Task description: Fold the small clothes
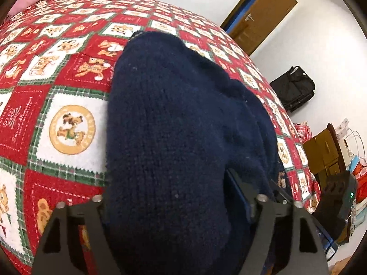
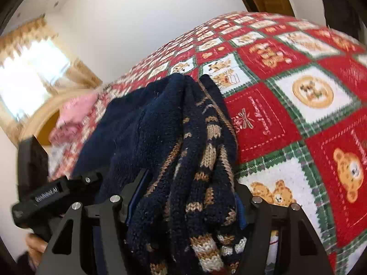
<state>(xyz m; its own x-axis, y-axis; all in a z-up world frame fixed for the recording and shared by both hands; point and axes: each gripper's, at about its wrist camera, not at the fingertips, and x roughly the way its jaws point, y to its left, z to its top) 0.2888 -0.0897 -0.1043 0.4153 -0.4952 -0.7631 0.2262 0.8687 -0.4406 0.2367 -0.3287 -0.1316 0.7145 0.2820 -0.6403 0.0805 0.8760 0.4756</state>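
Note:
A small navy knit sweater [image 1: 174,123] with a tan and white pattern on one side [image 2: 206,160] lies bunched on a bed with a red, white and green teddy-bear quilt [image 1: 68,123]. My left gripper [image 1: 174,206] is shut on a thick fold of the sweater, which hides the fingertips. My right gripper [image 2: 185,204] is shut on the patterned edge of the same sweater, the knit draping over its jaws. The left gripper's body also shows at the left of the right wrist view [image 2: 52,192].
The quilt [image 2: 298,105] stretches away on both sides of the sweater. A pink pillow [image 2: 71,119] lies at the headboard. A wooden door [image 1: 261,16], a black bag [image 1: 293,87] and boxes [image 1: 325,151] stand past the bed's edge.

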